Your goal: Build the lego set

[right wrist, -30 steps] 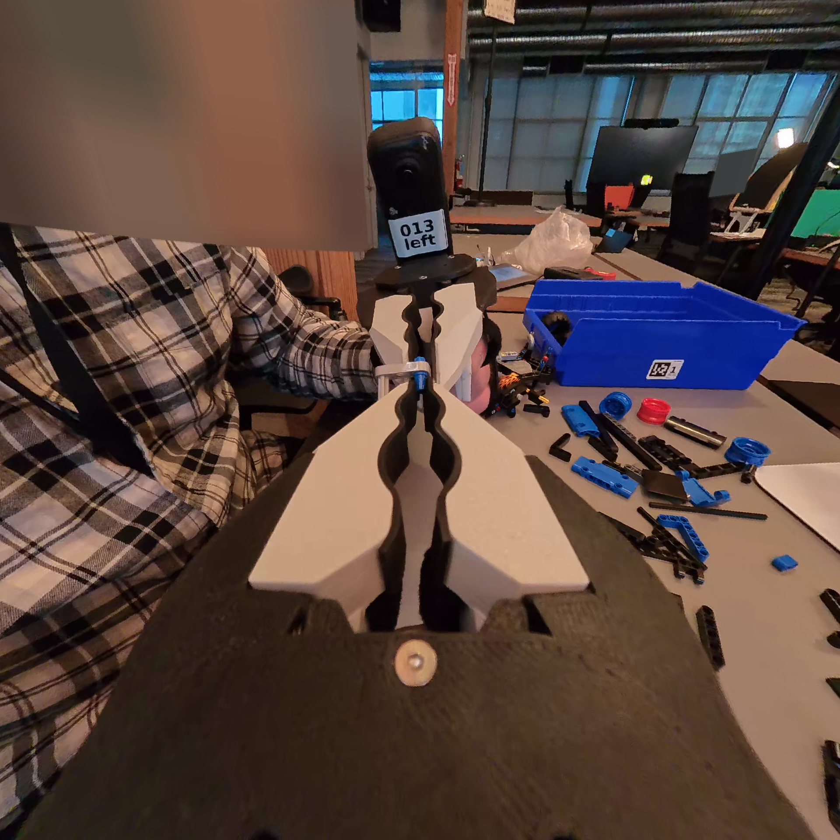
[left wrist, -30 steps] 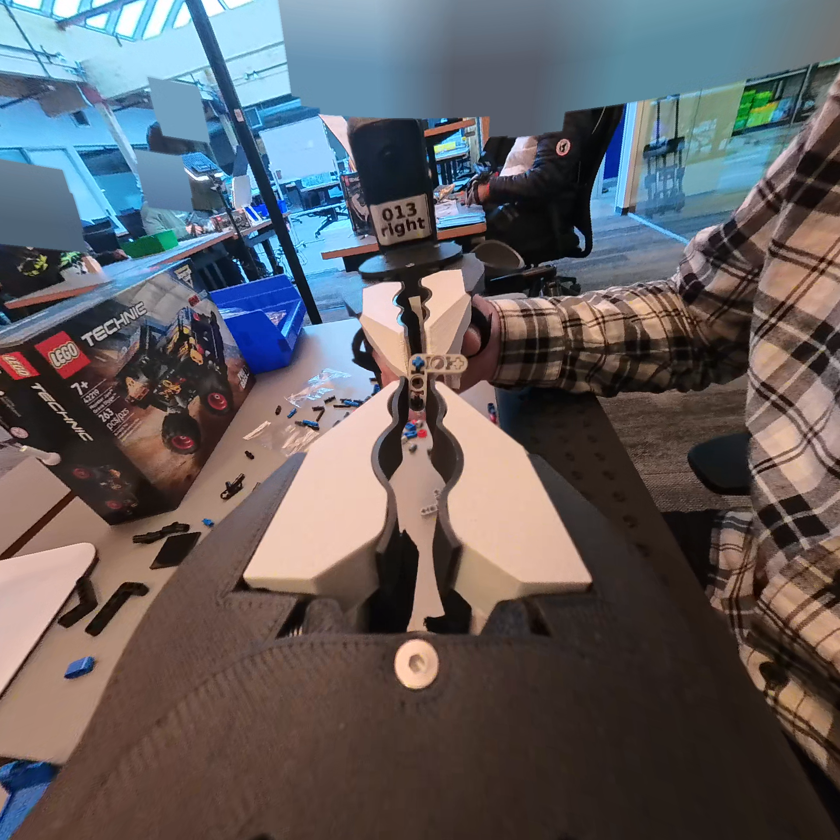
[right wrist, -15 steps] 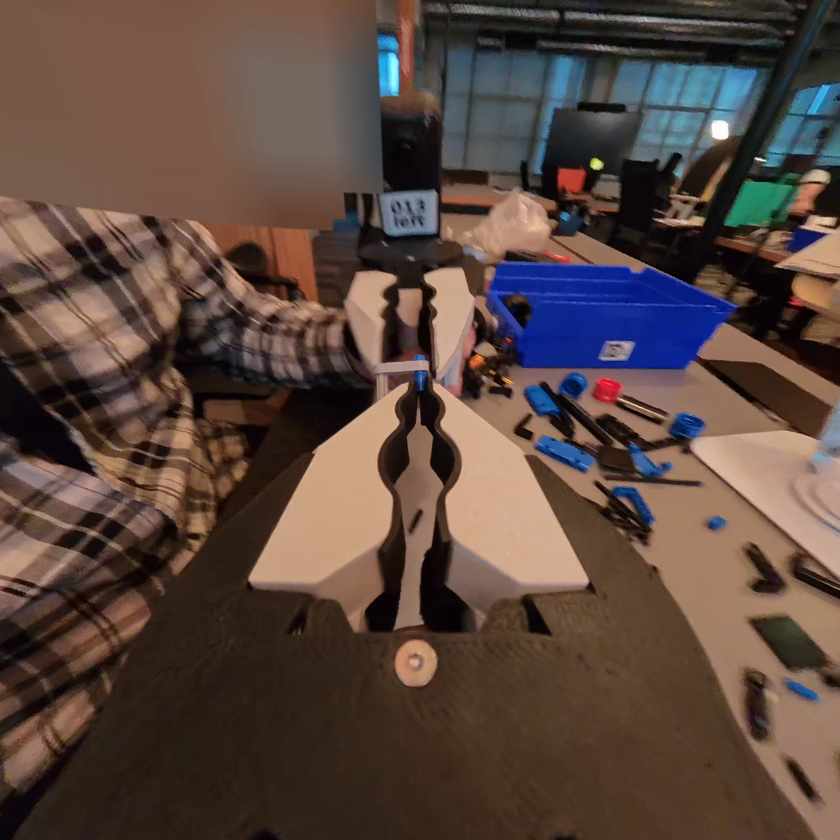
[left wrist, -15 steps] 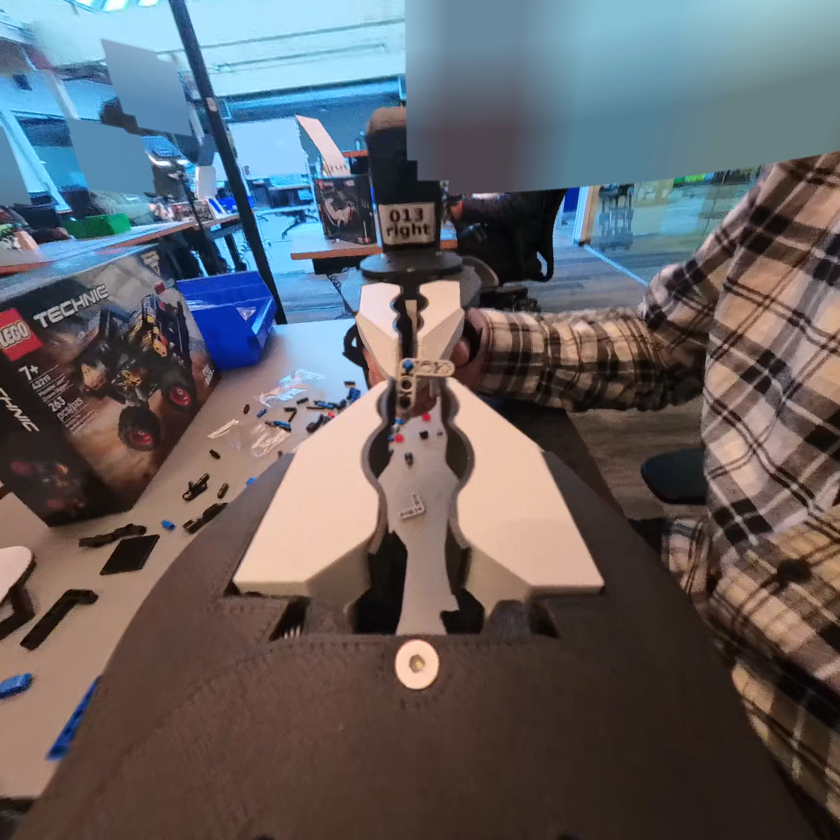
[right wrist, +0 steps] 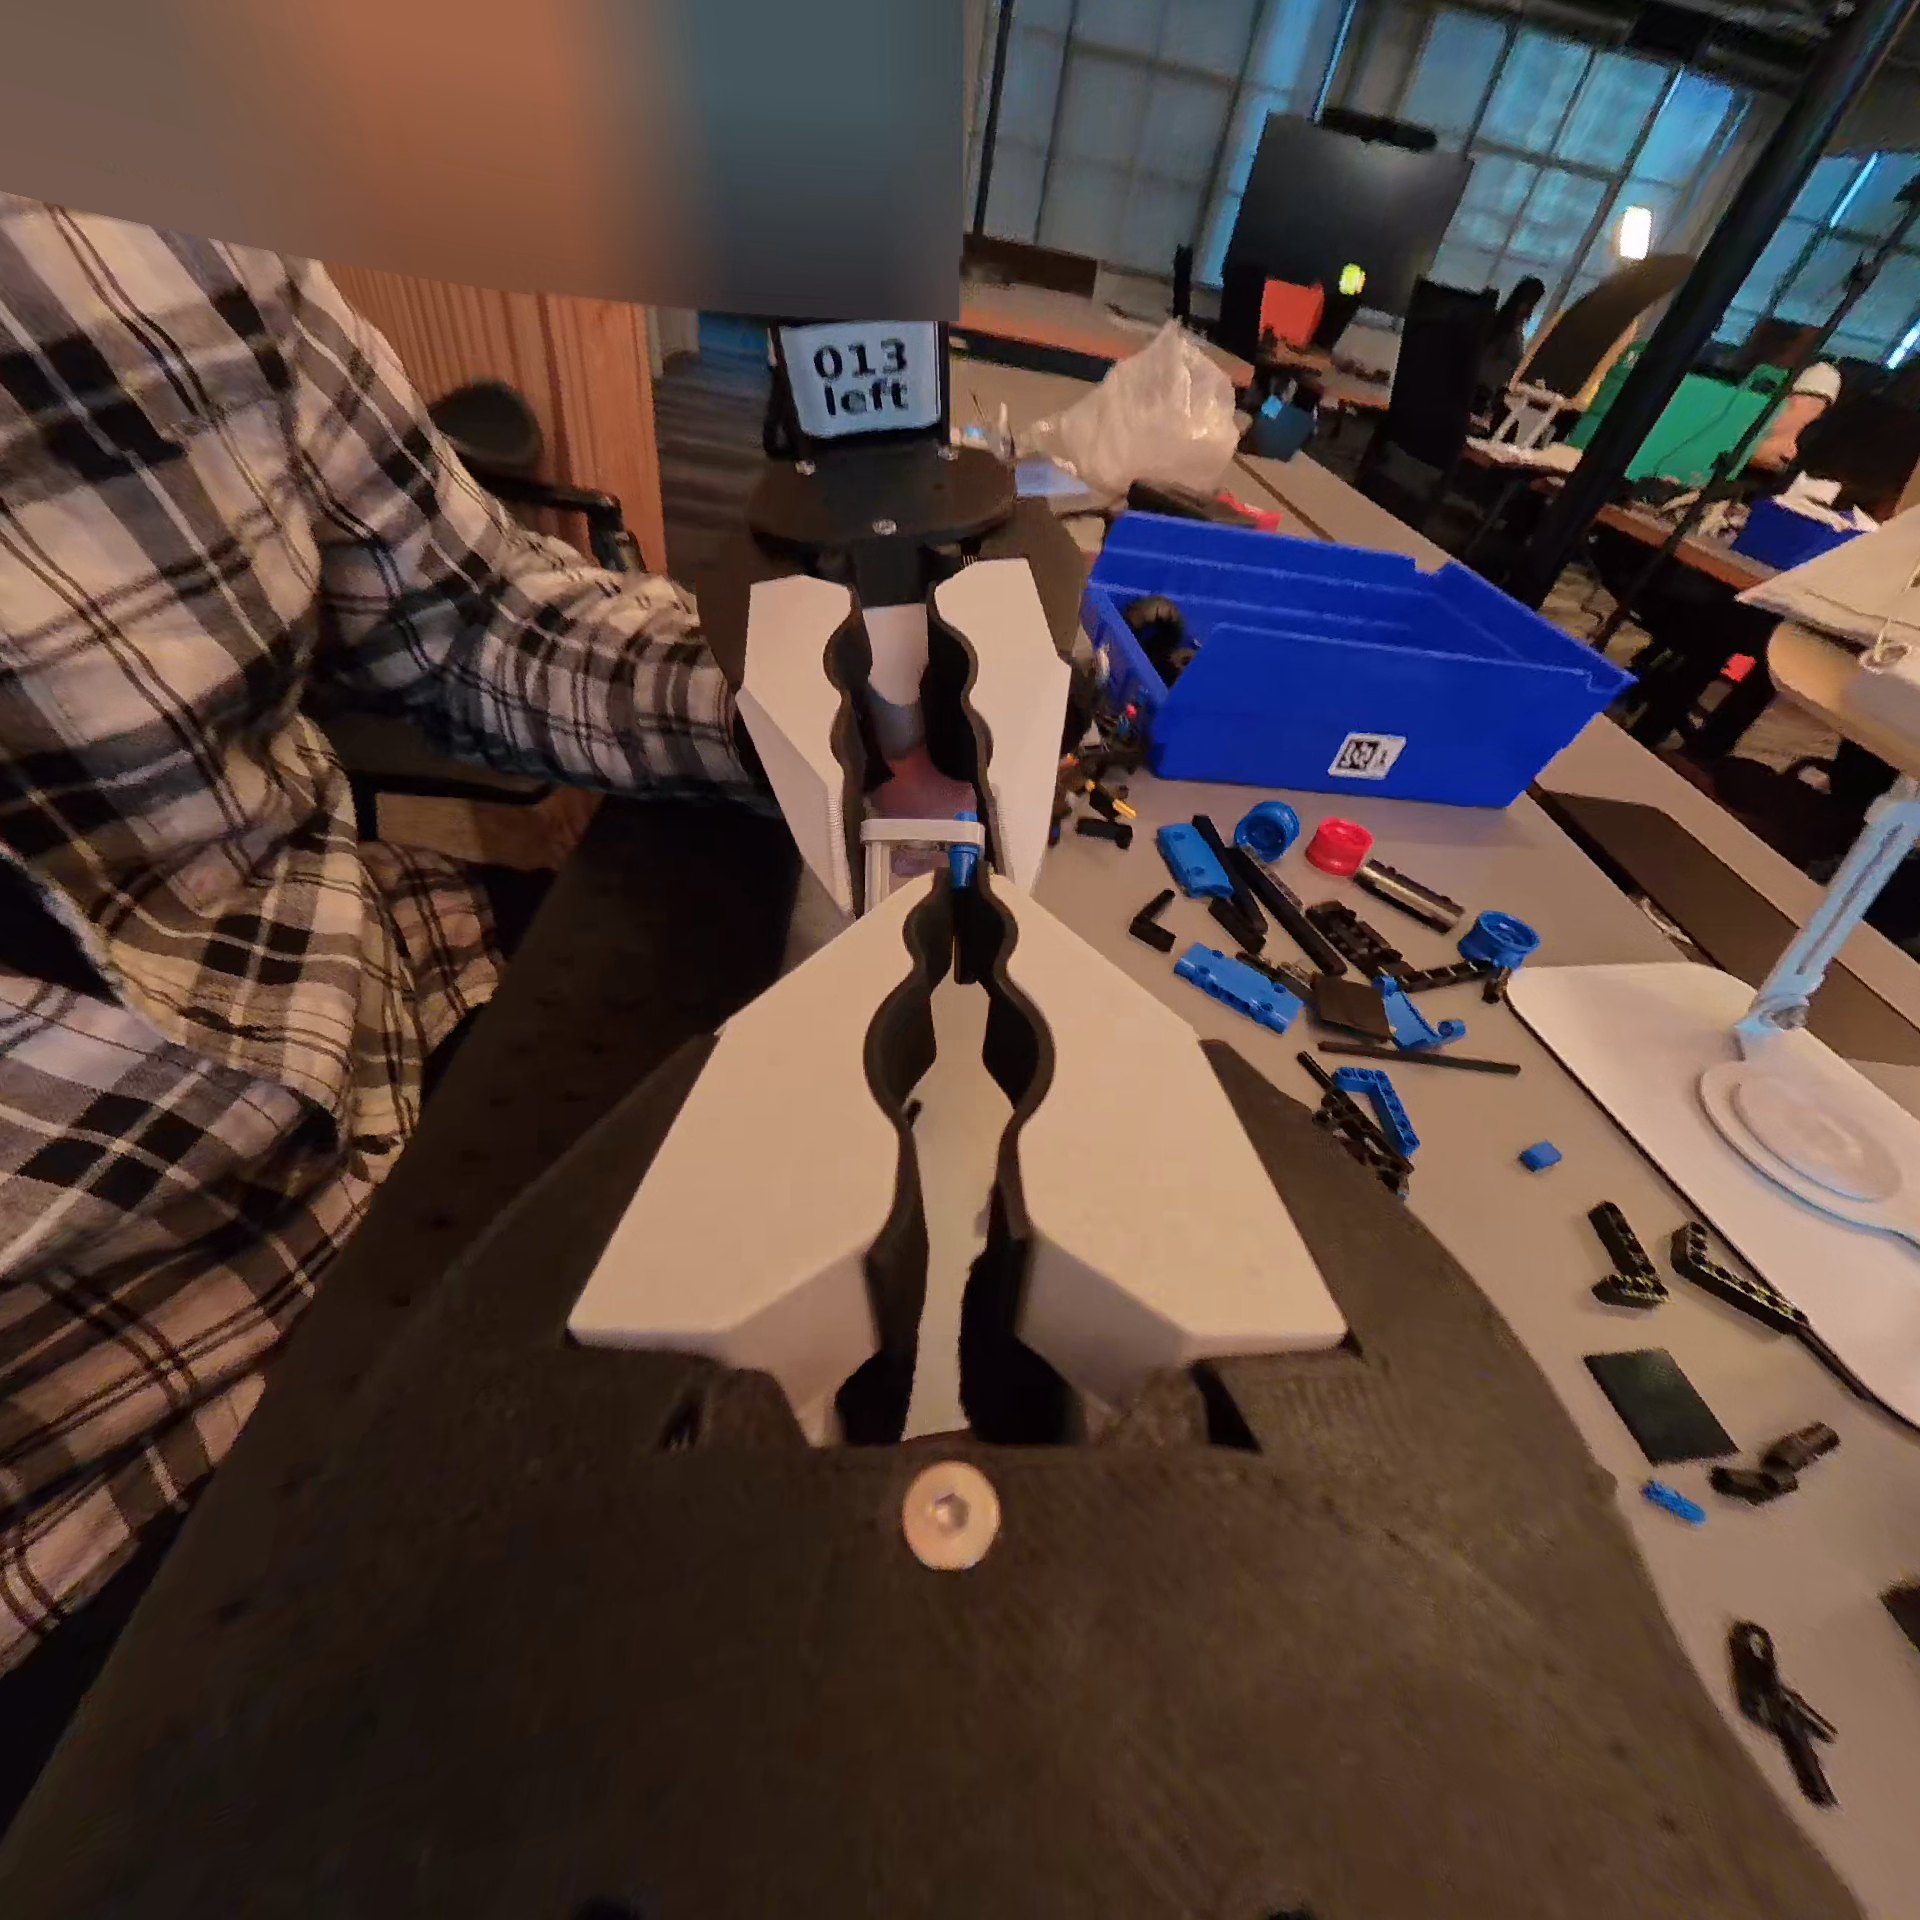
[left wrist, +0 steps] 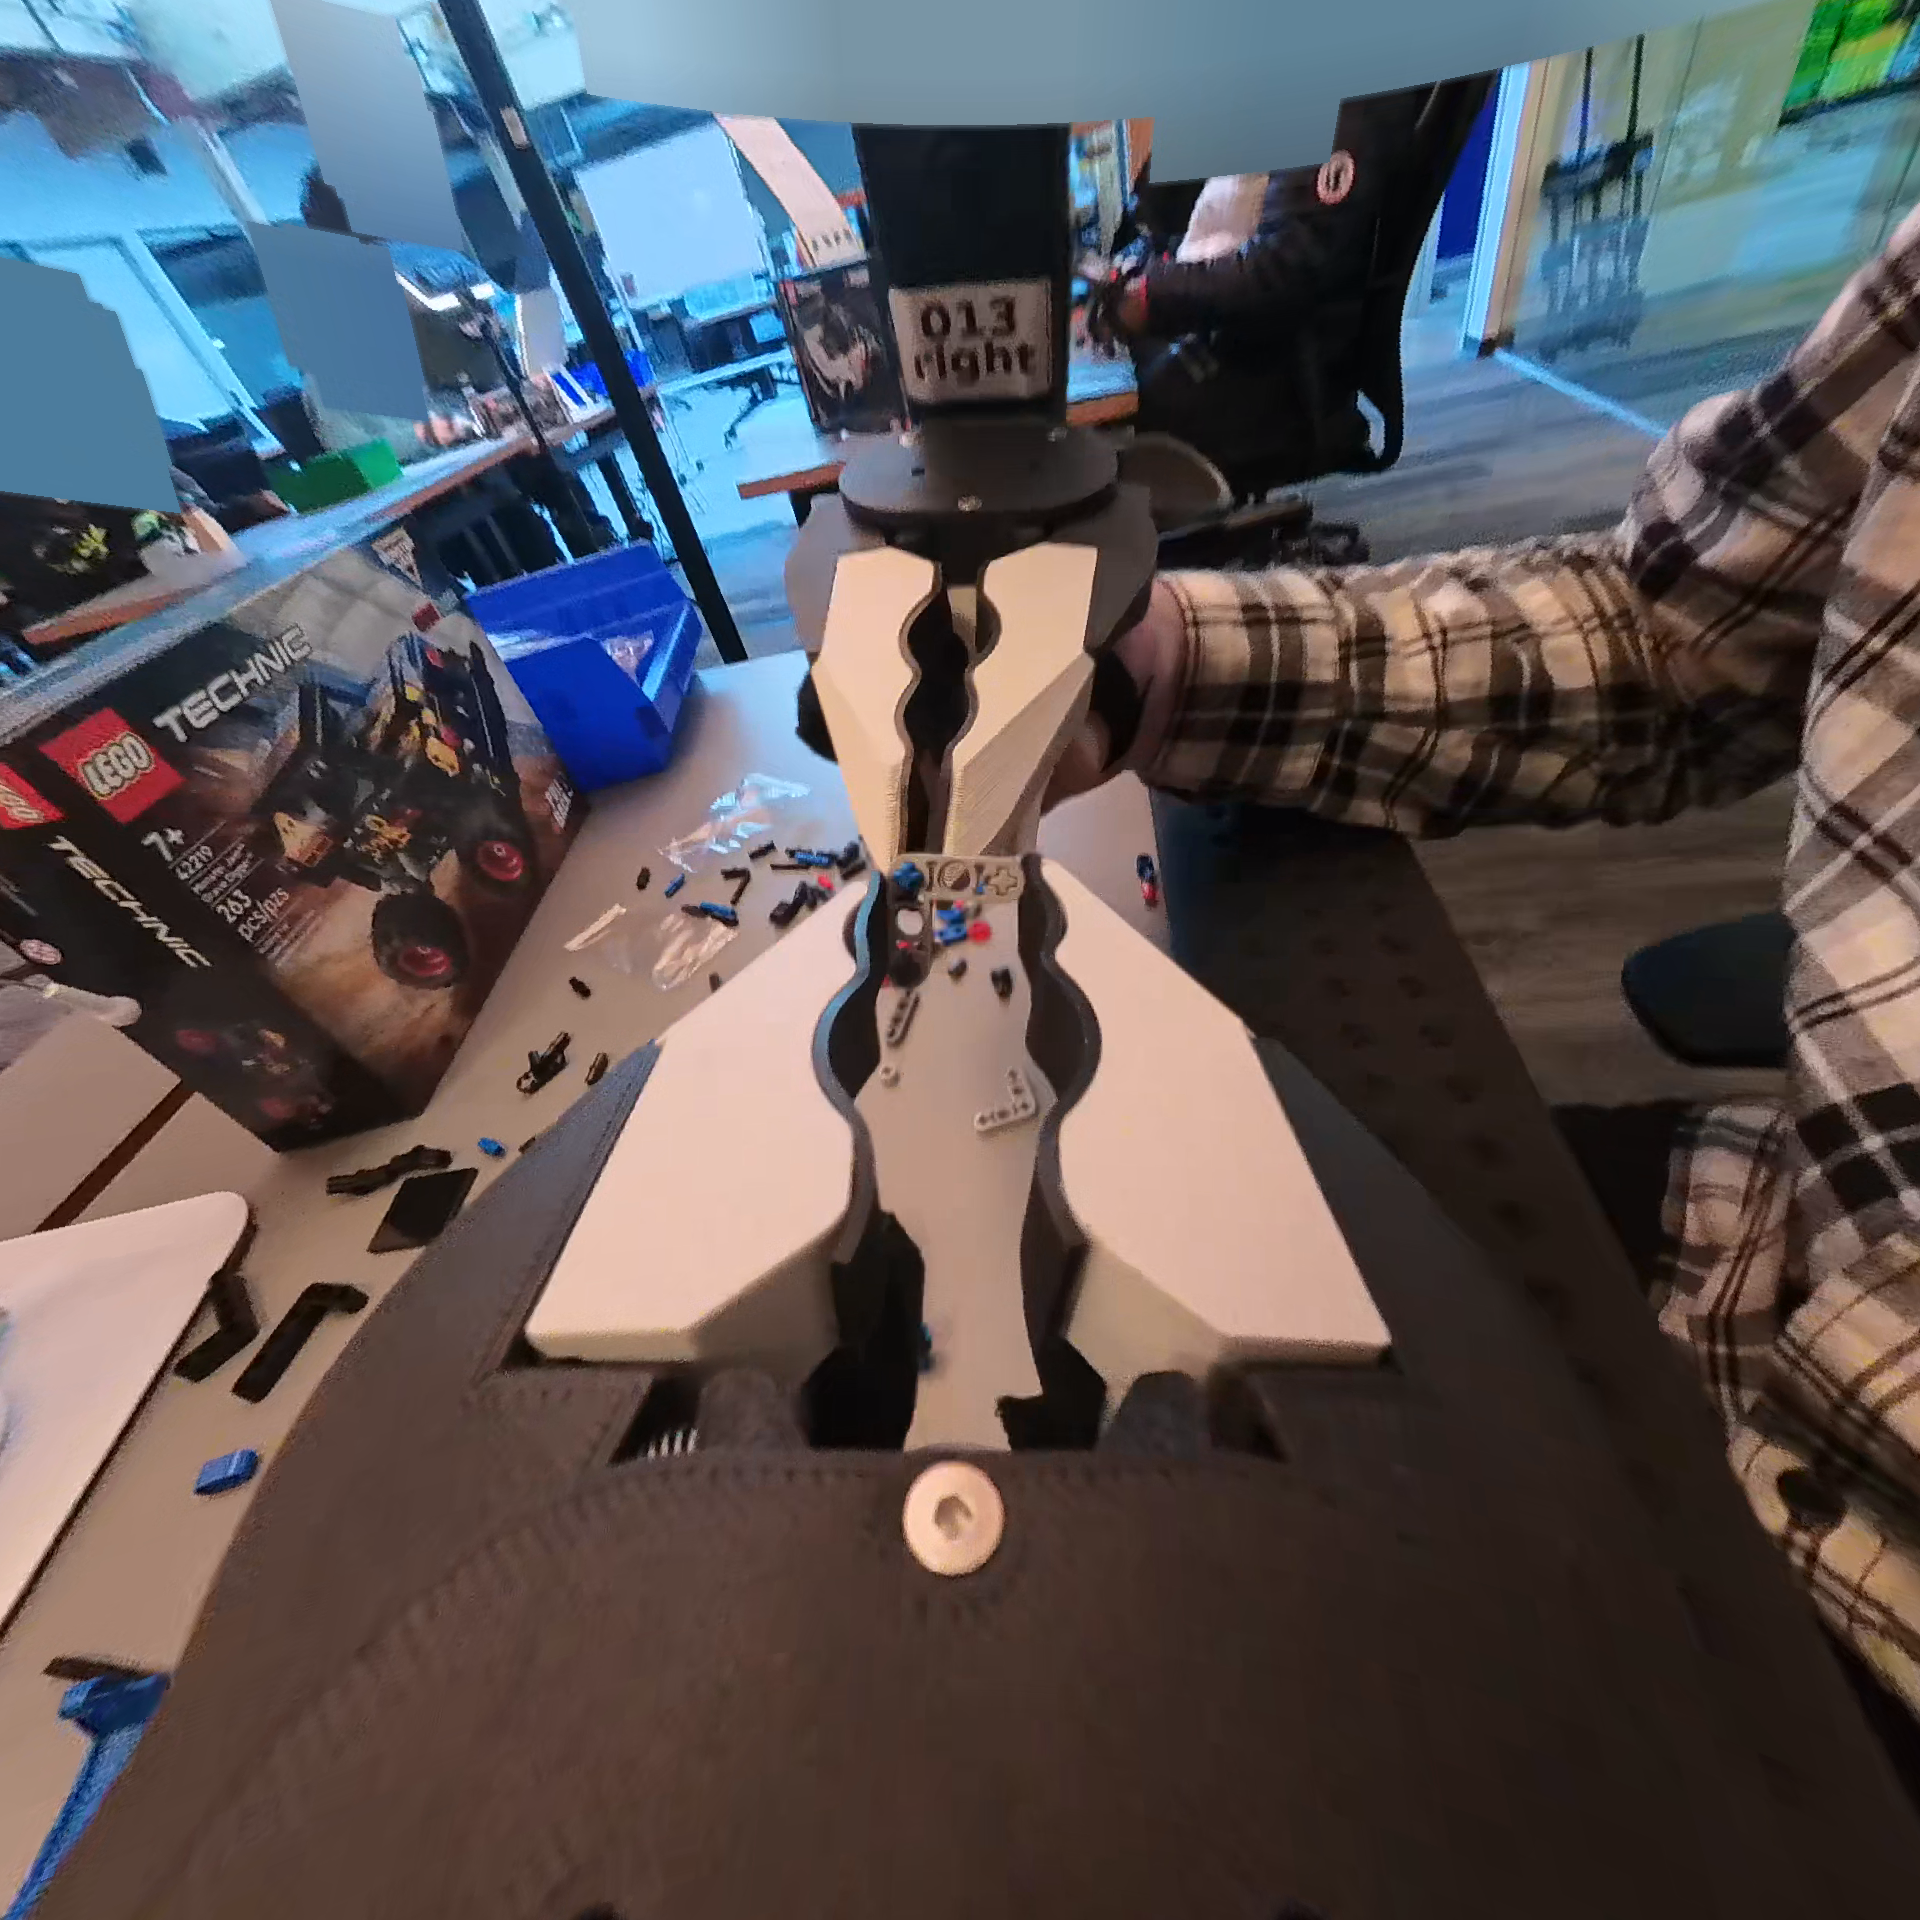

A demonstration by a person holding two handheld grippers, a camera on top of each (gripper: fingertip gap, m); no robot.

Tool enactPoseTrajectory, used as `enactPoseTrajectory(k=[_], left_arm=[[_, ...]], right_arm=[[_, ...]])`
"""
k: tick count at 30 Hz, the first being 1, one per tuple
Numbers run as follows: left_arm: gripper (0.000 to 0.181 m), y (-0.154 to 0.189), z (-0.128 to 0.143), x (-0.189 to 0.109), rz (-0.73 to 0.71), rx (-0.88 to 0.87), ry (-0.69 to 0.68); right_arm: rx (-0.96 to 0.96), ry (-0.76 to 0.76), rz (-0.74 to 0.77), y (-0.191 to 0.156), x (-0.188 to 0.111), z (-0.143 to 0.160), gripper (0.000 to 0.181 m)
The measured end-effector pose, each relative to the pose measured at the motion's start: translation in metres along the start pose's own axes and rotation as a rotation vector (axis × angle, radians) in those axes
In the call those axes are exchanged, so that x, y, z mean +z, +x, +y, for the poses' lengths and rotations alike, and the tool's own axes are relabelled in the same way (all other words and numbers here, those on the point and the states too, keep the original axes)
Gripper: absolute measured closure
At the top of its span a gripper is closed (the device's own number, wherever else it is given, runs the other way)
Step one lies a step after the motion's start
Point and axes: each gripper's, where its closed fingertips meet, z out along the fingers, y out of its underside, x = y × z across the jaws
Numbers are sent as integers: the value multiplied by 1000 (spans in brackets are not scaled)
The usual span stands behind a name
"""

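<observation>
Nearest, the left tool (left wrist: 956, 894) has spread from a tight pinch to a narrow gap. The grey beam (left wrist: 966, 876) now lies crosswise between its tips, and I cannot tell if it is still pinched. Just beyond, above the table (right wrist: 1486, 1278), the right tool (right wrist: 961, 894) stays clamped on the black beam (right wrist: 966, 940). That beam's blue pin (right wrist: 961, 860) meets the grey beam, so the joint is probably seated.

Matt white plastic fingers (left wrist: 727, 1143), glossy cardboard box (left wrist: 260, 831) (printed), smooth table (right wrist: 1558, 1299)
</observation>
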Motion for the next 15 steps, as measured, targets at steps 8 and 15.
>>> enactPoseTrajectory(k=[8,15], left_arm=[[160,-22,-46,-33,-82,-117,263],[158,-17,-8,-21,-42,-27,31]], right_arm=[[81,39,22,10,-11,6,180],[76,19,13,9,-14,8,180]])
